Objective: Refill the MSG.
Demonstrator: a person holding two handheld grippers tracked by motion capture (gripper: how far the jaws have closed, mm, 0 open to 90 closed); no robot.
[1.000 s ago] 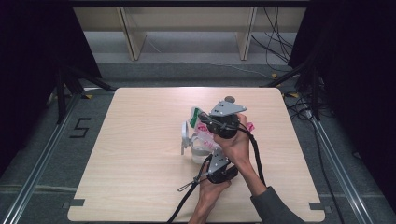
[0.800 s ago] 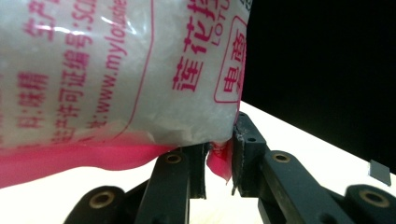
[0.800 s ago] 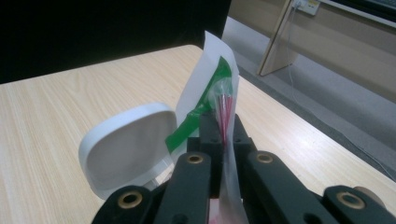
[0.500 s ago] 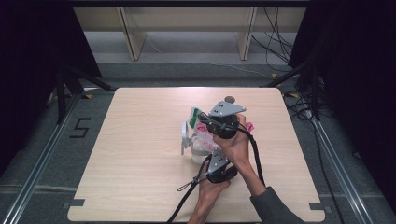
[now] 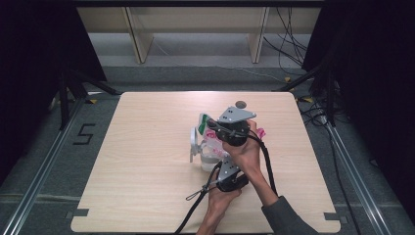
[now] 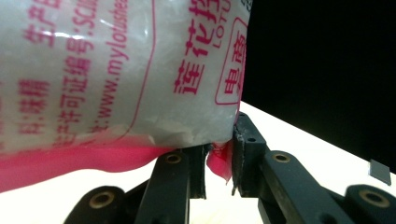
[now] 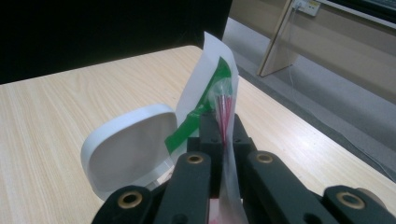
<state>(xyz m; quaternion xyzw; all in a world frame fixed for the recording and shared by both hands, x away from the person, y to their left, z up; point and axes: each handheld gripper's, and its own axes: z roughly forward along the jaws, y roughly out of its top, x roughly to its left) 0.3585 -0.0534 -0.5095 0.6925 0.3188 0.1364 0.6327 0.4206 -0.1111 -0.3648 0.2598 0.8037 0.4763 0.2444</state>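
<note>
Pale wood table [image 5: 147, 161] under dark curtains: in the high view, the right gripper [image 5: 226, 131] sits on the far side of a clear plastic bag [image 5: 211, 143] printed in pink, the left gripper [image 5: 226, 172] on the near side, the bag stretched between them. Just beside the bag, to the left of both tools, a white container [image 5: 201, 155] stands with its lid [image 5: 193, 143] swung open.

From the left gripper view, the jaws are pinched narrow on the pink bottom seam [image 6: 219, 161] of the bag, which bulges above and to the left of them, full of white crystals.

Looking along the right gripper, its jaws are clamped tight on the bag's thin top edge [image 7: 223, 100], which rises straight up between them with a green strip; the open lid lies just left of the jaws and lower.

My judgement: the contents are being tipped toward the container. To do it well, keep both pinches firm, raise the bottom seam slowly, and hold the mouth over the container so nothing spills onto the wood.
</note>
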